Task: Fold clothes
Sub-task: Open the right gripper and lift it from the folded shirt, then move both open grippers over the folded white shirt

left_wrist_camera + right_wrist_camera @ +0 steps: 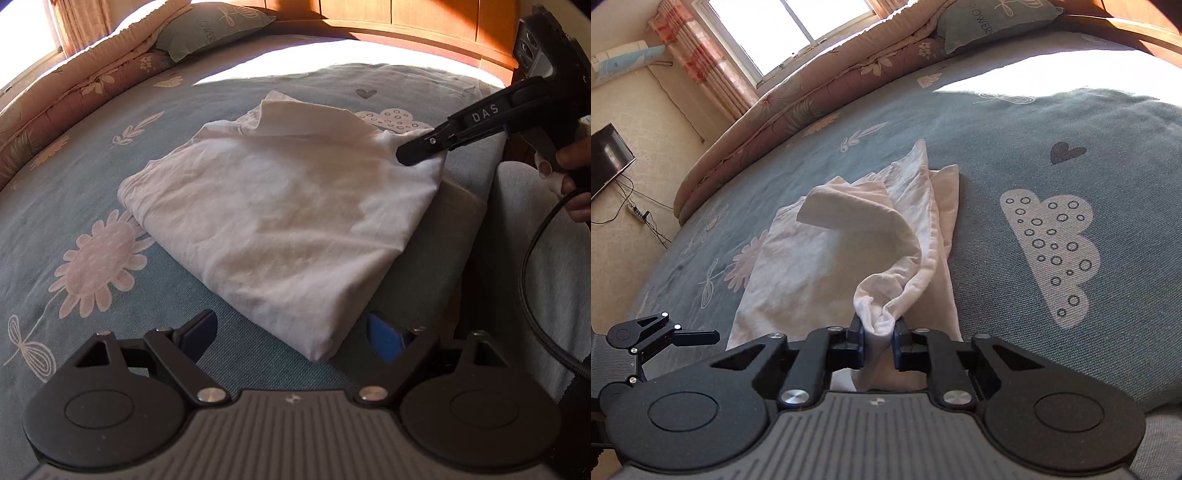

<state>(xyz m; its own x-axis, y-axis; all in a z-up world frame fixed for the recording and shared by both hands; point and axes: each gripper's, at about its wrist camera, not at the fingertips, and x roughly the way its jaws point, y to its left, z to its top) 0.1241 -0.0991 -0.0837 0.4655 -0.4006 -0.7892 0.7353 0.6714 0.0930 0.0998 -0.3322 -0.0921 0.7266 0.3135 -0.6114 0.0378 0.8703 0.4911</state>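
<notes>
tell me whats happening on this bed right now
A person is folding a white garment on a bed with a blue patterned bedspread, a handheld gripper in each hand. The right gripper is shut on a bunched corner of the cloth at the bed's near edge, lifting it slightly. The left gripper is open and holds nothing, its fingers on either side of the garment's near corner. The garment already lies partly folded, in a rough rectangle.
</notes>
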